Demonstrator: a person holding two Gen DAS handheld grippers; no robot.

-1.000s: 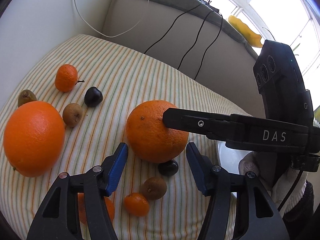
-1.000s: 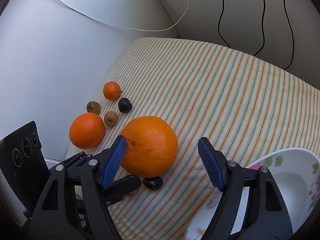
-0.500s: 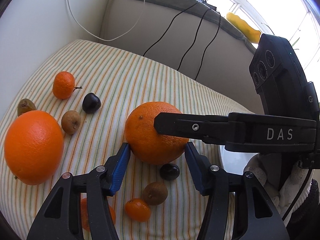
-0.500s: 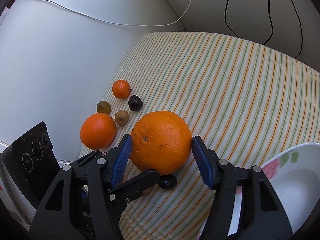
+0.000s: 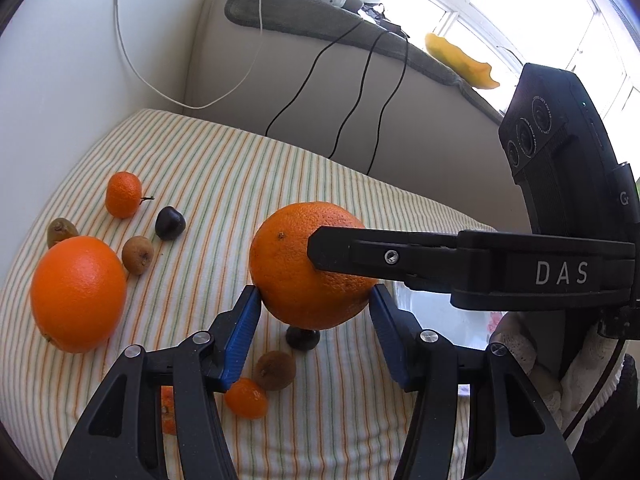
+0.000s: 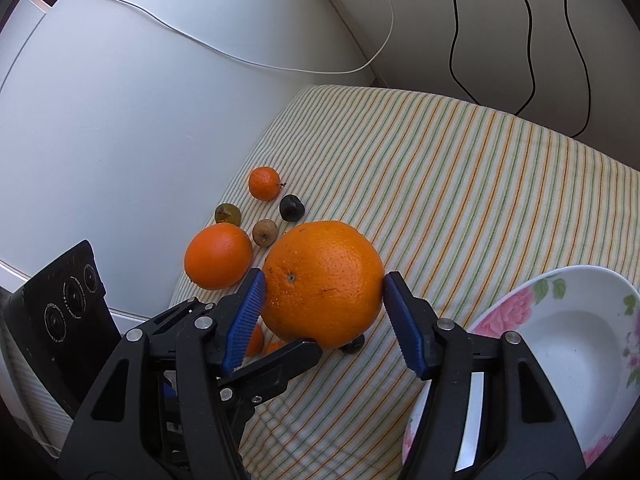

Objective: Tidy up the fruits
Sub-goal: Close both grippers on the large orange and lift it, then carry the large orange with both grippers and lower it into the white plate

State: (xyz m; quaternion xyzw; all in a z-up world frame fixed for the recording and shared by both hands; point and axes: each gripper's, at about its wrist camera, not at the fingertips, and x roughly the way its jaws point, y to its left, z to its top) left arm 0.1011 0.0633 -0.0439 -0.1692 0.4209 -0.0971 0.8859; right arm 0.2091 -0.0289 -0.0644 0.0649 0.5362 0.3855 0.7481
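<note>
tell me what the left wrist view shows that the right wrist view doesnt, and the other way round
Only the left wrist view: the window, the yellow thing on the ledge, and a small brown fruit on the cloth below the big orange.

Only the right wrist view: the flowered white bowl at the right.

Both: the big orange clamped in the right tongs, the left tongs, the second orange, the small mandarin, a dark cherry and the striped cloth.

"DAS" on right gripper [image 5: 316,254] arm
</note>
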